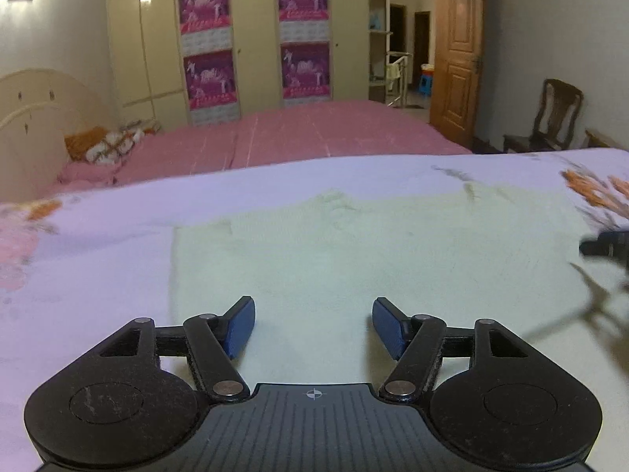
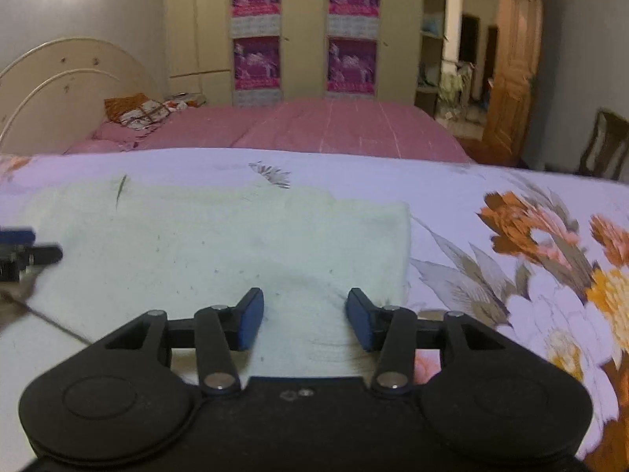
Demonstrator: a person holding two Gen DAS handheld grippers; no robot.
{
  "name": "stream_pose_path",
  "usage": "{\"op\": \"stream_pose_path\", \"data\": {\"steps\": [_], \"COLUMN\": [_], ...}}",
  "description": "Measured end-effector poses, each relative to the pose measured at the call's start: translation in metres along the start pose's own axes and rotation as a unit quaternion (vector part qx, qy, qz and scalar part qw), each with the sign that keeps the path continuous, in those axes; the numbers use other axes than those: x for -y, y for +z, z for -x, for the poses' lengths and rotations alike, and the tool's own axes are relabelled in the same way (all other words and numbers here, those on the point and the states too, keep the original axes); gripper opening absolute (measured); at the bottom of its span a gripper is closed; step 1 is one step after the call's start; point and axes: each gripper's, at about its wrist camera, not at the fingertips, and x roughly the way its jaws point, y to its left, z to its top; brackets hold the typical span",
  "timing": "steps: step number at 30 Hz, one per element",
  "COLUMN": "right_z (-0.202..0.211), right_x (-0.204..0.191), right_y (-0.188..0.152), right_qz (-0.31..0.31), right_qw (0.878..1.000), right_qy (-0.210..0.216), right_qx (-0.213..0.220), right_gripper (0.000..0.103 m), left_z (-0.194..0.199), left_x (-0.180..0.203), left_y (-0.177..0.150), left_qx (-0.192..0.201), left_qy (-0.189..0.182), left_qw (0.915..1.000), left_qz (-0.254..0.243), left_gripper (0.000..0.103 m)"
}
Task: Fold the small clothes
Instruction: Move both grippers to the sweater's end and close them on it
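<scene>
two sets of tongs hover over one pale green garment [image 1: 354, 244] spread flat on a floral bedsheet [image 1: 98, 275]. on the left side, the left tongs [image 1: 313, 324] stand open above the cloth's near edge, blue pads [image 1: 240, 328] apart with nothing between them. on the right side, the right tongs [image 2: 304, 318] are open too, narrower, their pads clear of the fabric near the garment's right edge [image 2: 405, 244]. further right, the sheet shows orange flowers [image 2: 523, 224]. behind lies a pink bed [image 2: 334, 126] and a wardrobe with magenta posters [image 2: 354, 23].
</scene>
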Motion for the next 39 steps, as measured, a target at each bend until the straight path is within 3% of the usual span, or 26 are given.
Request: {"op": "stream_pose_path", "data": {"steps": [3, 4, 5, 12, 15, 18, 22, 26, 29, 31, 34, 36, 39], "right_z": [0.047, 0.061, 0.075, 0.181, 0.222, 0.257, 0.284, 0.293, 0.289, 0.284, 0.275, 0.271, 0.266], "right_x": [0.006, 0.01, 0.014, 0.042, 0.052, 0.063, 0.074, 0.079, 0.077, 0.076, 0.077, 0.076, 0.08], "right_y": [-0.005, -0.01, -0.017, -0.093, -0.127, -0.164, -0.207, -0.235, -0.246, -0.248, -0.252, -0.253, -0.254], "right_qz": [-0.012, -0.019, -0.029, -0.086, -0.121, -0.157, -0.213, -0.272, -0.299, -0.318, -0.351, -0.352, -0.363], "right_qw": [1.0, 0.999, 0.999, 0.995, 0.991, 0.984, 0.969, 0.949, 0.935, 0.926, 0.908, 0.906, 0.899], "right_qy": [0.01, 0.017, 0.023, 0.041, 0.055, 0.07, 0.106, 0.135, 0.166, 0.18, 0.204, 0.213, 0.221], "right_qx": [0.022, 0.019, 0.016, -0.014, -0.032, -0.048, -0.067, -0.084, -0.096, -0.095, -0.101, -0.101, -0.103], "right_gripper": [0.047, 0.047, 0.047, 0.047, 0.047, 0.048, 0.048, 0.047, 0.047, 0.046, 0.04, 0.038, 0.035], "left_z": [0.046, 0.061, 0.078, 0.195, 0.231, 0.259, 0.28, 0.279, 0.278, 0.274, 0.269, 0.268, 0.267], "left_x": [0.004, 0.005, 0.007, 0.004, -0.015, -0.032, -0.061, -0.065, -0.062, -0.065, -0.058, -0.061, -0.065], "left_y": [-0.017, -0.024, -0.033, -0.112, -0.141, -0.167, -0.195, -0.219, -0.23, -0.236, -0.243, -0.248, -0.258], "left_qx": [-0.007, -0.01, -0.014, -0.053, -0.061, -0.082, -0.102, -0.112, -0.104, -0.101, -0.09, -0.084, -0.081], "left_qy": [0.002, 0.006, 0.007, 0.009, -0.002, -0.023, -0.075, -0.139, -0.159, -0.187, -0.199, -0.209, -0.209], "left_qw": [1.0, 0.9999, 0.9998, 0.9973, 0.9961, 0.9918, 0.9769, 0.9547, 0.9453, 0.93, 0.9236, 0.9154, 0.9087], "left_qz": [0.004, 0.007, 0.009, 0.05, 0.065, 0.095, 0.172, 0.238, 0.265, 0.3, 0.315, 0.334, 0.352], "left_gripper": [0.071, 0.084, 0.088, 0.088, 0.088, 0.072, 0.067, 0.067, 0.067, 0.066, 0.066, 0.066, 0.052]}}
